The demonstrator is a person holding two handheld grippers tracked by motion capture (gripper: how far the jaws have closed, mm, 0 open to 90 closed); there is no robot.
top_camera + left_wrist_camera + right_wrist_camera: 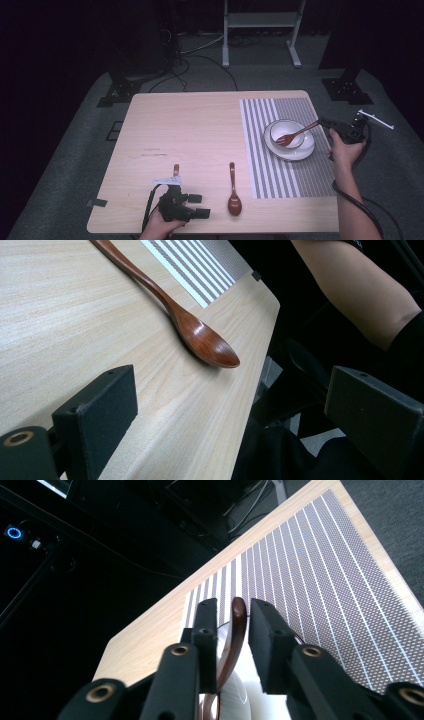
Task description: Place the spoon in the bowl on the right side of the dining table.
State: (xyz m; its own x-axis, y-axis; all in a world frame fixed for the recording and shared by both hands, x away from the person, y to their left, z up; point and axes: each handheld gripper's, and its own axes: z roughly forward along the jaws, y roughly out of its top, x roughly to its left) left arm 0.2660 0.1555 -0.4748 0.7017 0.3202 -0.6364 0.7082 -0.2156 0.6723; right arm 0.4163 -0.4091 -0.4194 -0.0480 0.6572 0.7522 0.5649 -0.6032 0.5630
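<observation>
A wooden fork (pixel 296 135) lies with its head in a white bowl (pixel 280 129) on a white plate (pixel 305 152); its handle slants up to the right. My right gripper (pixel 323 122) is at the handle's end. In the right gripper view the handle (pixel 239 625) stands between the jaws of the right gripper (pixel 234 606), which are slightly apart with a thin gap on each side. A wooden spoon (pixel 233 192) lies near the front edge. My left gripper (pixel 204 206) rests open just left of it, and the spoon (pixel 200 337) lies ahead of its wide jaws.
A striped placemat (pixel 260 150) covers the table's right part under the plate. A short wooden handle (pixel 176 170) pokes out beyond the left gripper. The table's front edge (pixel 250 385) runs close beside the spoon's bowl. A person's forearm (pixel 360 290) is beyond it.
</observation>
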